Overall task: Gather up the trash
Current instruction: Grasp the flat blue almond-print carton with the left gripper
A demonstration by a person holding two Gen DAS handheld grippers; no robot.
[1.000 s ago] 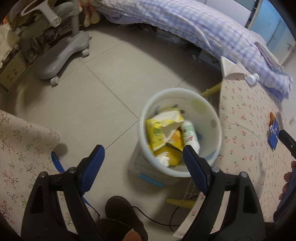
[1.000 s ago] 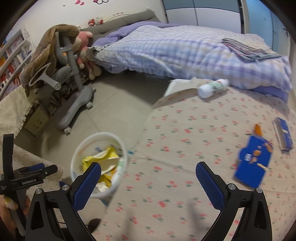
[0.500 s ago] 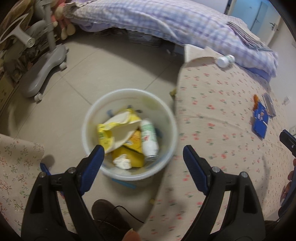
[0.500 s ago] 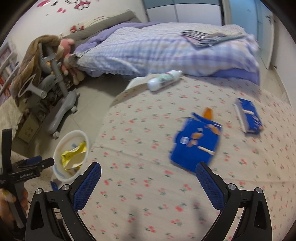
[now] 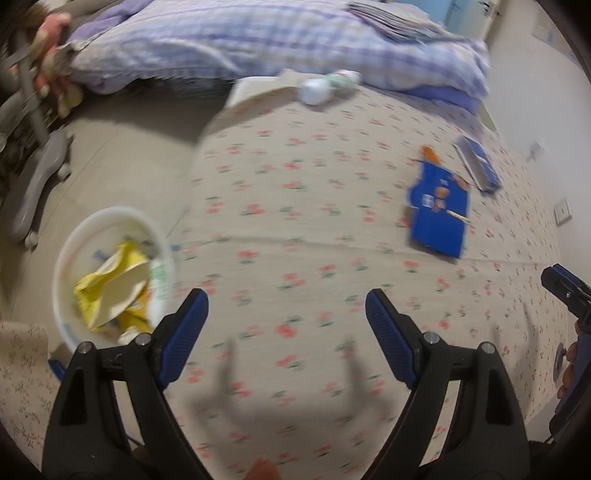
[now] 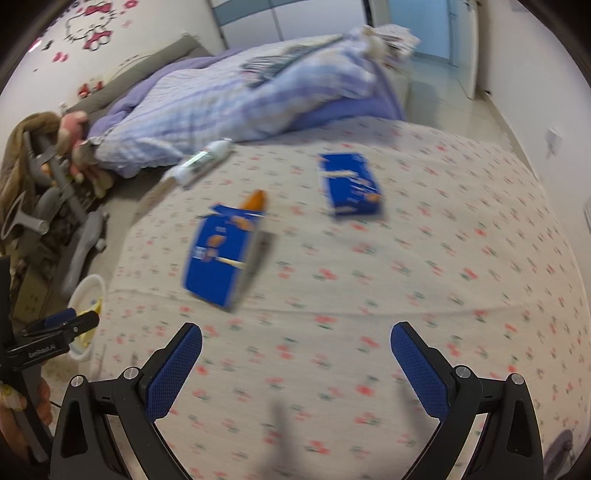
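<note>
A white bin (image 5: 62, 266) with yellow wrappers and a bottle inside stands on the floor left of a table with a flowered cloth (image 5: 314, 221). On the cloth lie a flattened blue carton (image 5: 439, 210) (image 6: 221, 254), a second blue box (image 5: 478, 166) (image 6: 351, 184), an orange scrap (image 6: 255, 199) and a white bottle (image 5: 325, 85) (image 6: 201, 162) at the far edge. My left gripper (image 5: 286, 306) hangs open above the cloth's near left part, nothing between its fingers. My right gripper (image 6: 295, 341) is open over the cloth, nearer than both blue boxes.
A bed with a checked purple quilt (image 5: 258, 33) runs behind the table. A grey chair base (image 5: 33, 177) and soft toys stand at the far left on the tiled floor. More flowered cloth (image 5: 18, 369) lies left of the bin.
Both grippers have swept right, from over the bin to above the table cloth. The bin has slid to the left edge of both views; the blue boxes are now closer.
</note>
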